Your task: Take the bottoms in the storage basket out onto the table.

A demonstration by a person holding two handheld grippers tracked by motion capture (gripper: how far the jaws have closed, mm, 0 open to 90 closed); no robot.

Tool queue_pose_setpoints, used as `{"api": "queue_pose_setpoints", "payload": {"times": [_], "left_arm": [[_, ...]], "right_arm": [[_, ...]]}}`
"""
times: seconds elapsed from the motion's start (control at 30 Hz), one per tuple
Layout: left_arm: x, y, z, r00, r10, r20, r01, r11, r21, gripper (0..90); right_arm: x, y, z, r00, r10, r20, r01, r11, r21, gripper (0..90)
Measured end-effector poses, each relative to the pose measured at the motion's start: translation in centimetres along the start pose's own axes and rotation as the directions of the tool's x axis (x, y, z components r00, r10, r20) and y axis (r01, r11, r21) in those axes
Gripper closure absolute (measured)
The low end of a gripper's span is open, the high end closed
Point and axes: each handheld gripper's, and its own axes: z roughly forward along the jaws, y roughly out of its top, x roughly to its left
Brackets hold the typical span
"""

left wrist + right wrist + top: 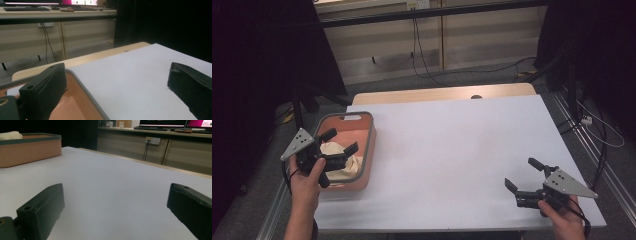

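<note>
A salmon-coloured bin [371, 150] with a grey rim stands at the table's left side, and a cream cloth [343, 161] lies crumpled inside it. My left gripper [340, 141] hovers over the bin, open, with nothing between its jaws. In the left gripper view the bin's rim [86, 86] runs between the two black jaws. My right gripper [524, 173] is held open near the front right corner of the white table top [452, 145], empty. From the right gripper view the bin [30, 148] sits far off at the left with the cloth [10, 135] peeking above its rim.
The table's far wooden edge [442, 93] has a small dark round mark [476, 96]. Cables [422, 55] trail on the floor beyond it. A desk with monitors [50, 3] stands at the back. A rail [607, 170] runs along the table's right side.
</note>
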Motion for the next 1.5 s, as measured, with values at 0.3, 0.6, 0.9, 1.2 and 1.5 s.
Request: {"api": "queue_pose_setpoints", "payload": {"times": [0.3,0.6,0.9,1.2,1.5], "left_arm": [[1.1,0.4,0.2,0.9998,0.009,-0.016,-0.009,0.9995,0.032,2.5],[2.0,0.6,0.6,0.9994,0.016,-0.029,-0.014,0.9967,0.08,2.6],[2.9,0.5,1.0,0.9982,0.032,-0.051,-0.025,0.9915,0.128,2.7],[3.4,0.4,1.6,0.9981,0.037,-0.05,-0.027,0.9813,0.191,2.7],[4.0,0.1,2.3,0.9962,0.062,-0.061,-0.045,0.9672,0.25,2.8]], "right_arm": [[0.0,0.0,0.0,1.0,0.001,-0.002,-0.001,1.0,0.0,1.0],[0.0,0.0,0.1,1.0,0.001,-0.005,-0.001,1.0,0.002,1.0],[0.0,0.0,0.1,1.0,0.0,-0.007,0.0,1.0,0.002,1.0],[0.0,-0.1,0.1,1.0,0.002,-0.009,-0.002,1.0,0.006,1.0],[0.0,-0.1,0.1,0.9999,0.001,-0.011,-0.001,1.0,0.004,1.0]]}}
